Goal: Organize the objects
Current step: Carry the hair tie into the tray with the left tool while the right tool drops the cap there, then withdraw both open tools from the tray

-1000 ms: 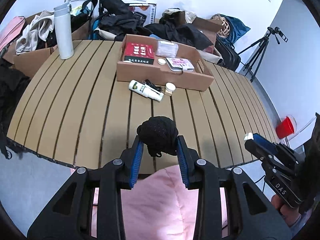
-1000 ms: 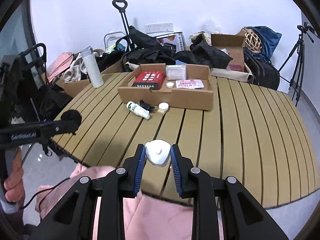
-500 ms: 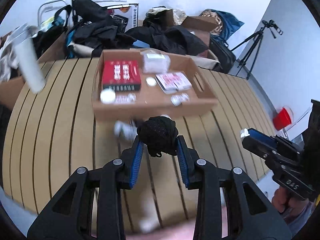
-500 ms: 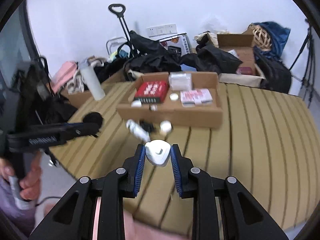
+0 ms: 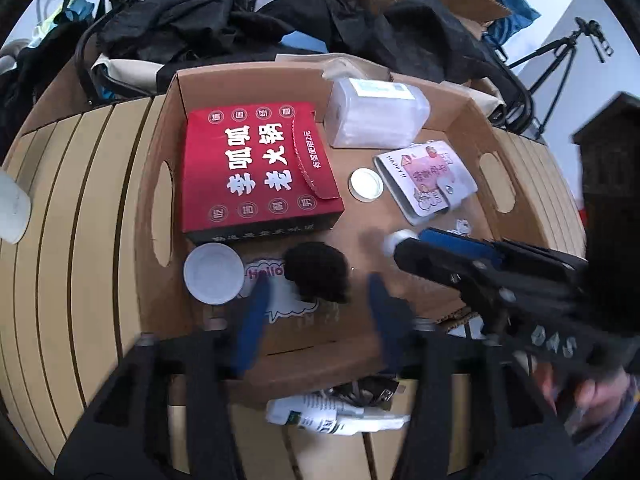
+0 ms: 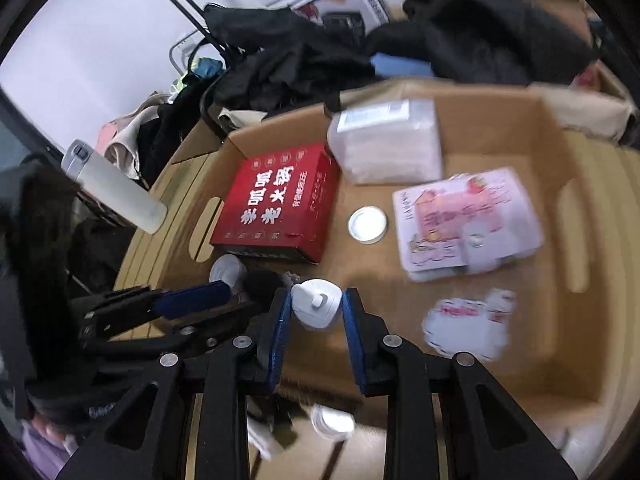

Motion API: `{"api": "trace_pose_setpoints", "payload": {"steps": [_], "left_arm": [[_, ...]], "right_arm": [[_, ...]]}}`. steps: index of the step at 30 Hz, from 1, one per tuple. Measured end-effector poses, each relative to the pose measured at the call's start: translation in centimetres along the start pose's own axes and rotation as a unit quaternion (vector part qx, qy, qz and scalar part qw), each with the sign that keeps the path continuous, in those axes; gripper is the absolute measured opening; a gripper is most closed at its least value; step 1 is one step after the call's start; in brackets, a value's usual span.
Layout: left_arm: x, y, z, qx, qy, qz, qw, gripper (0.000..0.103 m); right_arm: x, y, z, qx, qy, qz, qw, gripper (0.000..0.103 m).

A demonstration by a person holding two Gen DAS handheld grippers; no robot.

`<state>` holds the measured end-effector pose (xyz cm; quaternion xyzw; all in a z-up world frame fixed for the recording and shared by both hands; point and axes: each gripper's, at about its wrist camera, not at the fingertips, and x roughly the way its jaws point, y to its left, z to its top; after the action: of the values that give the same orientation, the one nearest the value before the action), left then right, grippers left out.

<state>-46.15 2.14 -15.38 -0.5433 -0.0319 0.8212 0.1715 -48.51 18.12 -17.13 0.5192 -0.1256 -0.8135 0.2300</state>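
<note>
I read my left gripper [image 5: 316, 304] spread — black ball [image 5: 316, 276] lying free in the cardboard box [image 5: 160, 128]; right gripper [image 6: 316, 312] pinches the white piece [image 6: 316, 308].

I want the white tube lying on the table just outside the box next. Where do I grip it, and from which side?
Grip the white tube across its round body near the middle, coming straight down from above. It lies flat on the slats with its length parallel to the cardboard box wall, so close the fingers across its width. A black bundle touches it.
</note>
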Motion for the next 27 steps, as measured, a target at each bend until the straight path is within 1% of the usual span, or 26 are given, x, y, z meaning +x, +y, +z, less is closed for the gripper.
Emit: {"api": "trace_pose_setpoints", "payload": {"steps": [1, 3, 4, 5, 6, 8, 9, 10, 12, 16, 17, 18, 20, 22, 23, 25, 27], "left_arm": [[-0.5, 0.3, 0.0, -0.005, -0.004, -0.005, 1.0, 0.066], [-2.0, 0.7, -0.1, -0.011, -0.019, -0.002, 0.9998, 0.066], [-3.2, 0.8, -0.2, -0.011, -0.027, 0.006, 0.9996, 0.066], [-4.0, 0.8, -0.2, -0.011, -0.031, 0.013, 0.9994, 0.067], [-5.1, 0.7, -0.4, -0.011, -0.036, 0.02, 0.9991, 0.067], [-8.1, 0.1, -1.8, -0.006, -0.054, 0.04, 0.9977, 0.073], [-9.2, -0.2, -2.5, -0.005, -0.063, 0.051, 0.9967, 0.079], [-11.0, -0.5, -4.1, -0.008, -0.08, 0.068, 0.9945, 0.083], [-13.4, -1.2, -7.1, -0.01, -0.1, 0.076, 0.992, 0.086], [-17.7, -3.0, -13.9, -0.015, -0.109, 0.08, 0.9908, 0.086], [-18.5, -3.5, -15.1, -0.015, -0.112, 0.081, 0.9903, 0.087], [-19.8, -4.1, -16.7, -0.019, -0.117, 0.081, 0.9896, 0.087], [-21.7, -4.9, -18.7, -0.019, -0.128, 0.081, 0.9883, 0.087], [-23.6, -5.7, -21.0, -0.021, -0.146, 0.089, 0.985, 0.093], [-24.3, -6.1, -22.0, -0.021, -0.153, 0.093, 0.9836, 0.093], [-24.9, -6.8, -23.7, -0.019, -0.156, 0.09, 0.9834, 0.094], [-24.9, -7.7, -24.9, -0.009, -0.147, 0.076, 0.9862, 0.094]], "right_arm": [[0.0, -0.3, 0.0, 0.006, -0.003, 0.006, 1.0, 0.039], [-0.9, -0.6, 0.1, 0.019, -0.018, 0.022, 0.999, 0.072], [-1.5, -0.6, 0.2, 0.024, -0.021, 0.027, 0.999, 0.078], [-2.6, -0.6, 0.2, 0.029, -0.025, 0.03, 0.999, 0.081], [-3.5, -0.5, 0.2, 0.03, -0.028, 0.027, 0.999, 0.081], [-6.3, 0.2, -0.1, 0.022, -0.038, 0.008, 0.999, 0.081], [-7.7, 0.6, -0.5, 0.015, -0.045, 0.0, 0.999, 0.081], [-9.3, 1.1, -1.1, 0.007, -0.052, -0.009, 0.999, 0.081], [-13.6, 2.3, -3.8, -0.017, -0.072, -0.037, 0.997, 0.081], [-19.5, 3.9, -10.1, -0.045, -0.098, -0.062, 0.992, 0.081], [-20.9, 4.4, -12.1, -0.046, -0.105, -0.067, 0.991, 0.081], [-21.8, 4.6, -13.4, -0.044, -0.107, -0.073, 0.991, 0.081], [-23.5, 5.6, -16.8, -0.043, -0.113, -0.098, 0.988, 0.081], [-24.8, 6.2, -19.4, -0.048, -0.117, -0.123, 0.984, 0.081], [-25.8, 6.6, -21.3, -0.048, -0.126, -0.137, 0.981, 0.081], [-26.9, 6.9, -23.5, -0.042, -0.134, -0.136, 0.981, 0.081], [-27.5, 7.3, -25.7, -0.043, -0.135, -0.116, 0.983, 0.081]]}}
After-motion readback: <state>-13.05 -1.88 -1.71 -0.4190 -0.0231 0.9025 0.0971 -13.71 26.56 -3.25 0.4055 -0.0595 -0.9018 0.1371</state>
